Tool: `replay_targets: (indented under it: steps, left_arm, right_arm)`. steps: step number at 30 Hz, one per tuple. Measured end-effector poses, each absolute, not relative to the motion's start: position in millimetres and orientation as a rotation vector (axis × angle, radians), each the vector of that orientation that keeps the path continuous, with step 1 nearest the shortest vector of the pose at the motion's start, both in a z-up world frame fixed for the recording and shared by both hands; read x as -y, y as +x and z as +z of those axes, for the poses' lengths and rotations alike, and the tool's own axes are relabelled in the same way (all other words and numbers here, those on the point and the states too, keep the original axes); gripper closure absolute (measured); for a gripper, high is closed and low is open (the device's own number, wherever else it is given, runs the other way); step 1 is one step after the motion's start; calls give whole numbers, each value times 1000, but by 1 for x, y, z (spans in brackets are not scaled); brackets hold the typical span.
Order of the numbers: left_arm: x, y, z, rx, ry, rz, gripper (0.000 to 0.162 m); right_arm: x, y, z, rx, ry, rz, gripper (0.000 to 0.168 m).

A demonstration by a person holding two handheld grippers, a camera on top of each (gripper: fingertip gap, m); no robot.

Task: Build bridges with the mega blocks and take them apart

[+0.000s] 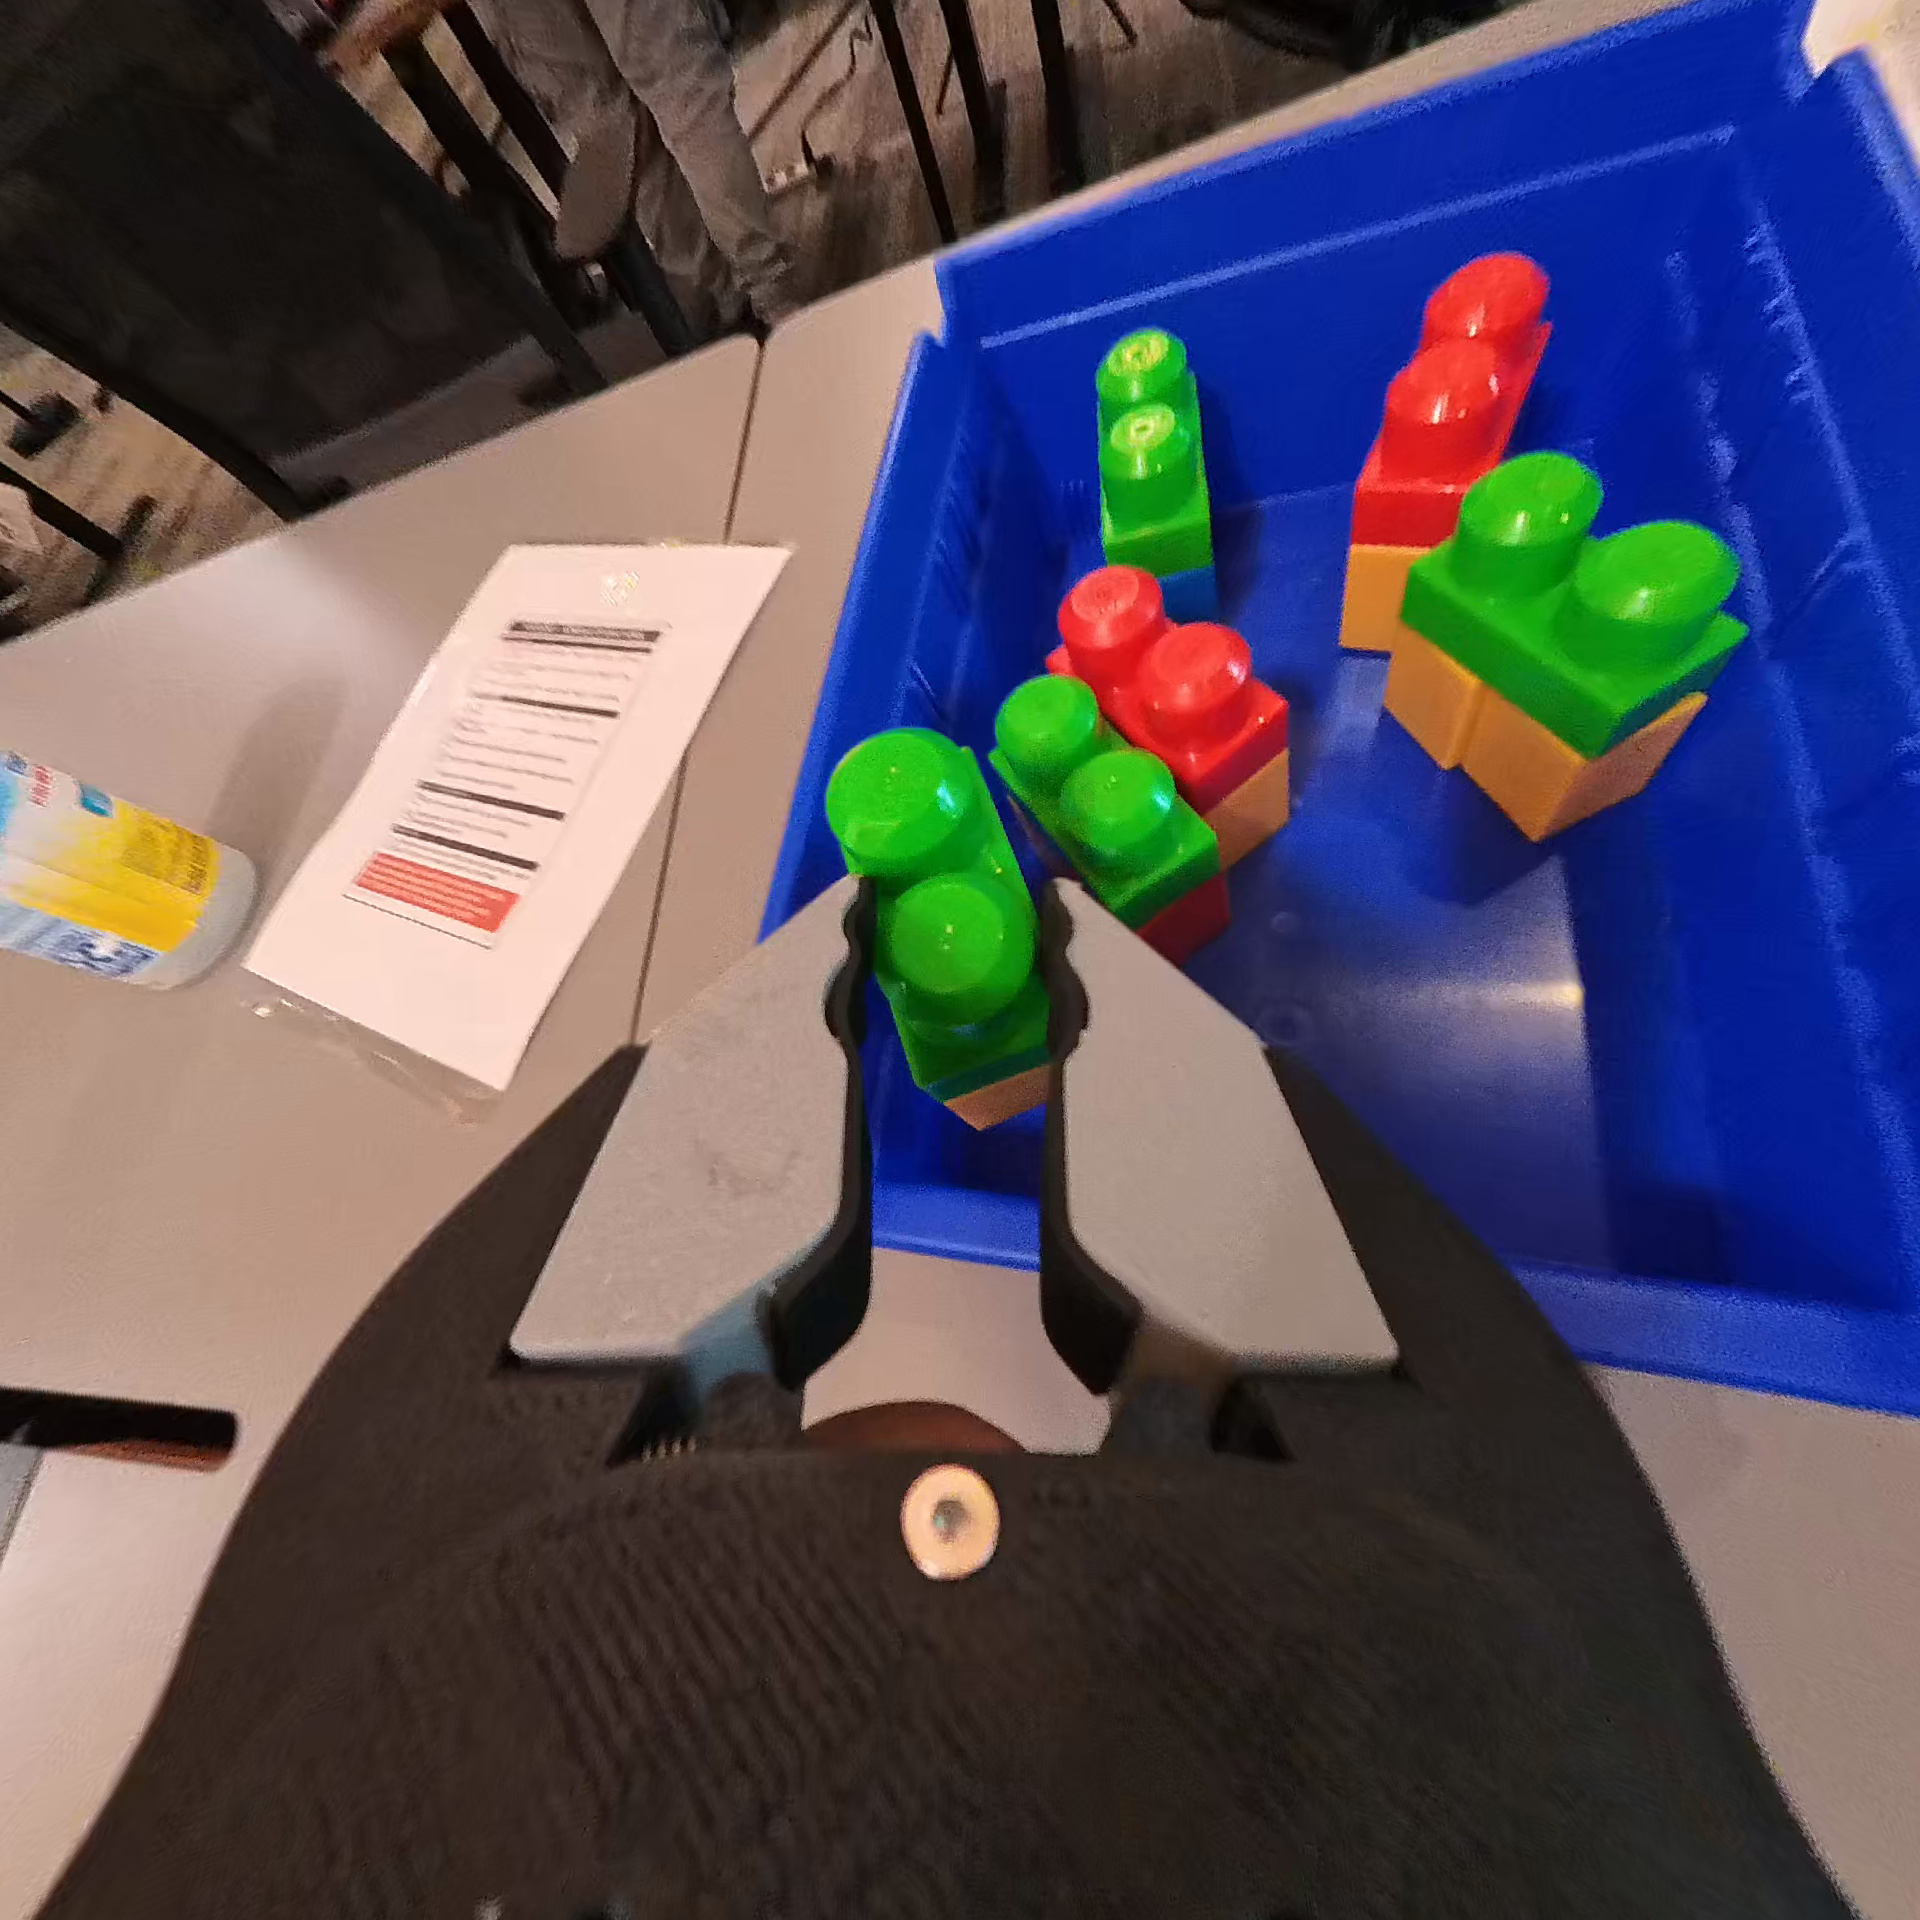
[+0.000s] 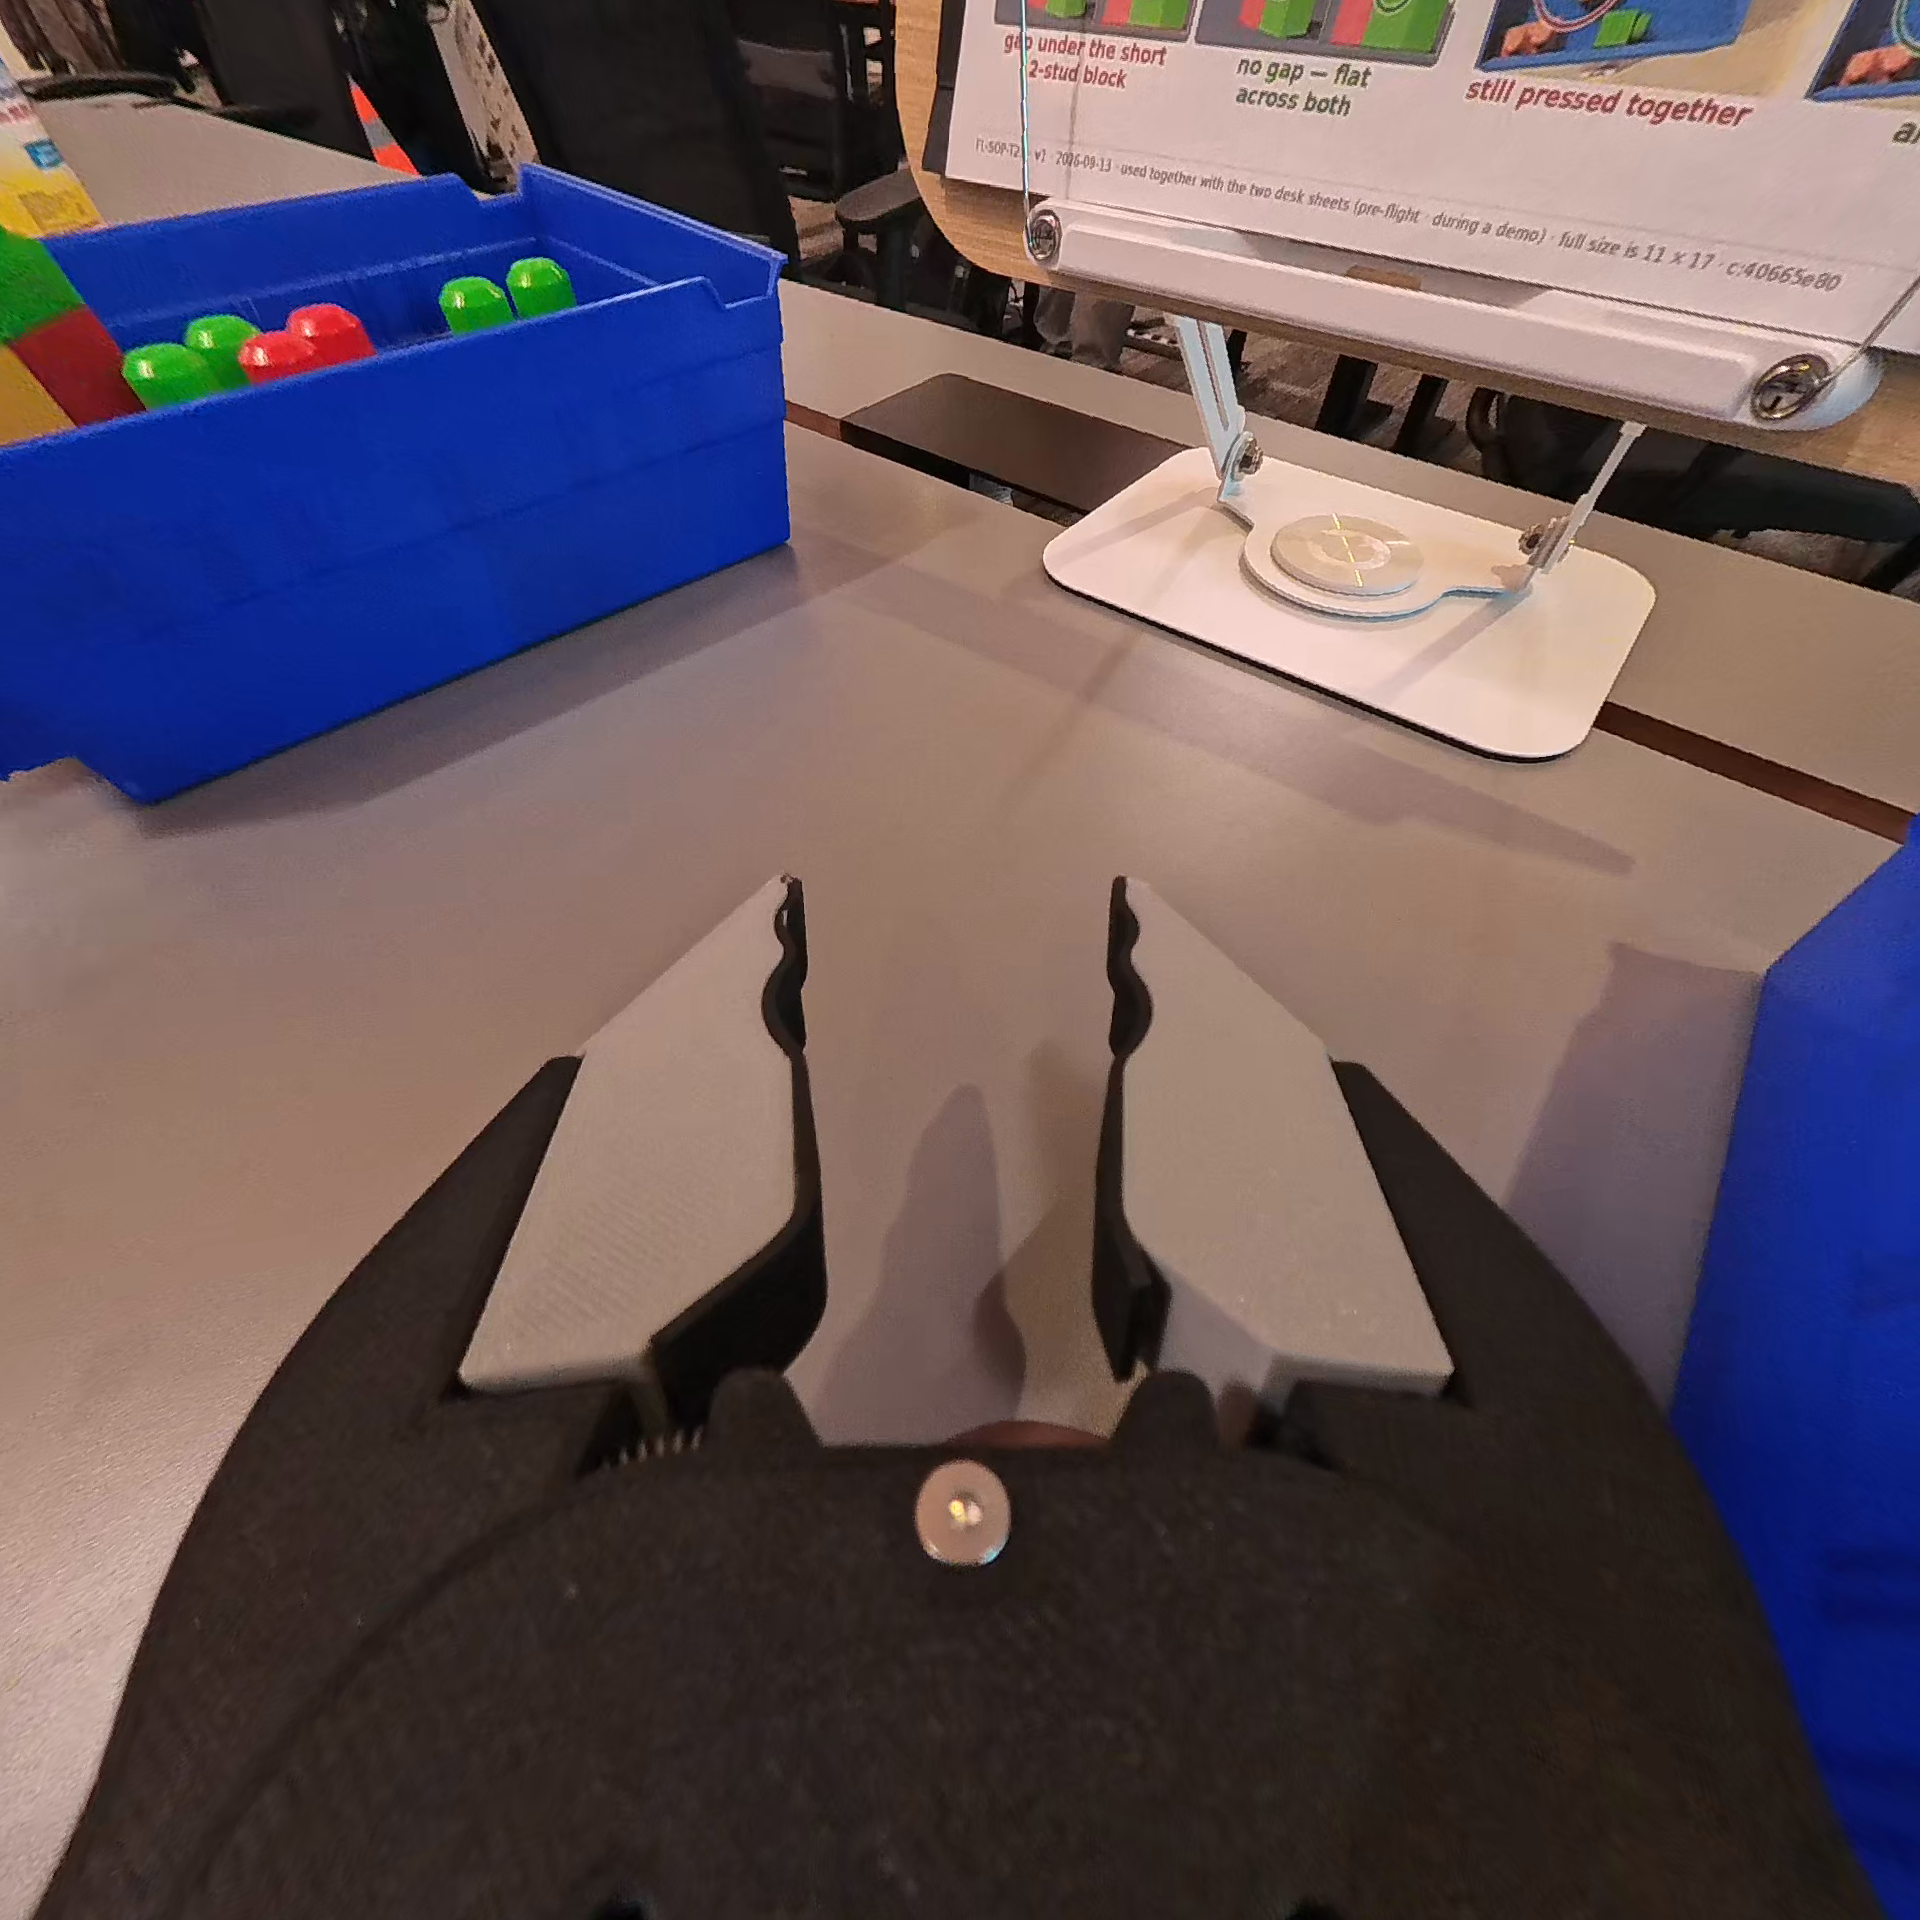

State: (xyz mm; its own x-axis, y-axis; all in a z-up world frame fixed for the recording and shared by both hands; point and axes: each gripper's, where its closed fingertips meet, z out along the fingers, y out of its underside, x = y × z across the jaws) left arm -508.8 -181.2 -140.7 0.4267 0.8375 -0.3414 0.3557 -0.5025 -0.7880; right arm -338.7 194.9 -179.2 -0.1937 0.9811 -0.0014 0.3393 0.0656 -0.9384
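Left claw [image 1: 951, 914] clamped on a small stack of plastic blocks [image 1: 951, 935]: green two-stud brick on top, a thin blue layer and an orange piece beneath, tilted and held above the near-left corner of the deep blue plastic bin [image 1: 1714, 1039]. Grey fingers [image 1: 707, 1122] pressed against both sides of the green brick.

Inside the bin, standing on its floor: a green-over-red stack [image 1: 1107, 821] touching a red-over-orange stack [image 1: 1184, 707] just beside it; farther back a green brick on a blue one [image 1: 1151, 468]; to the right a red-over-orange stack [image 1: 1444, 436] with a green-over-orange stack [image 1: 1569, 623] in front of it.

On the grey bench [image 1: 208, 1195] left of the bin: a printed white sheet in a clear sleeve [image 1: 520, 810] and, near it, a white bottle with a yellow-and-blue label [image 1: 104, 883] lying on its side.

Right claw [image 2: 956, 894] apart, holding nothing, low over bare bench surface. Same blue bin [image 2: 416, 540] well off to its left, green and red studs [image 2: 260, 353] showing over the rim. Ahead to the right, a white stand with a flat base [image 2: 1351, 623] carrying an instruction board [image 2: 1455, 156].
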Motion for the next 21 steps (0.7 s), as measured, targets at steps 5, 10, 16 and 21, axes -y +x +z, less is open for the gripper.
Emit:
replay_targets:
  steps: [5,10,16,21]
  left_arm:
    - [178,-504,-140,976,-2065,931,133]
    - [179,-503,-151,977,-2048,914,133]
    - [183,-500,-138,951,-2010,947,133]
    - [181,-492,-122,910,-1967,963,133]
  right_arm:
    - [-196,-339,-180,1628,-1351,1148,113]
    - [-196,-339,-181,1632,-1352,1145,113]
    - [-196,-340,-183,1638,-1357,1143,113]
    - [-196,-340,-182,1637,-1356,1143,113]
